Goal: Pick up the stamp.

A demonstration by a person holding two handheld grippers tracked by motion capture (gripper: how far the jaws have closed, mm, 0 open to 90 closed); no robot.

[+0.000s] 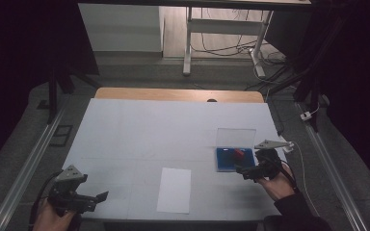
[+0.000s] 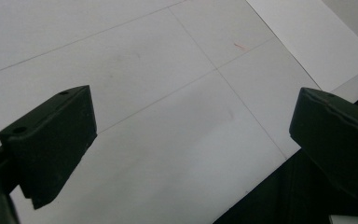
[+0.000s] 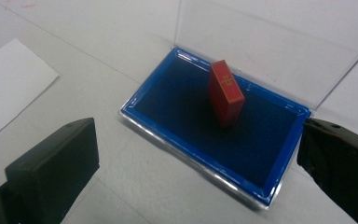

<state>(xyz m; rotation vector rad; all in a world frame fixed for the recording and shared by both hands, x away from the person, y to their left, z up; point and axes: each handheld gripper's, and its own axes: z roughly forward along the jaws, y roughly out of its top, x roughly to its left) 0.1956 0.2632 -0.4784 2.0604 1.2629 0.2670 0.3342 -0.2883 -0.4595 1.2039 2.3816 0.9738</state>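
So the right tongs (image 1: 244, 172) are hovering just at the near edge of the blue tray (image 3: 140, 119), jaws spread wide and gripping nothing. The red block (image 3: 225, 93) is standing tilted on the dark felt inside the tray, roughly in the middle, with the clear lid (image 1: 235, 135) propped up open behind the tray.

If the plan is grabbing that block, I'd come in over the tray's near rim, not through it, and line the jaws up on the two broad faces. It's leaning, so closing on it crooked will probably just tip it over. Slow squeeze, then lift straight up clear of the rim.

The left tongs (image 1: 96, 197) are idling wide open and empty, well to the left of the tray, past the white paper sheet (image 1: 174, 189) on the tabletop (image 1: 139, 130).
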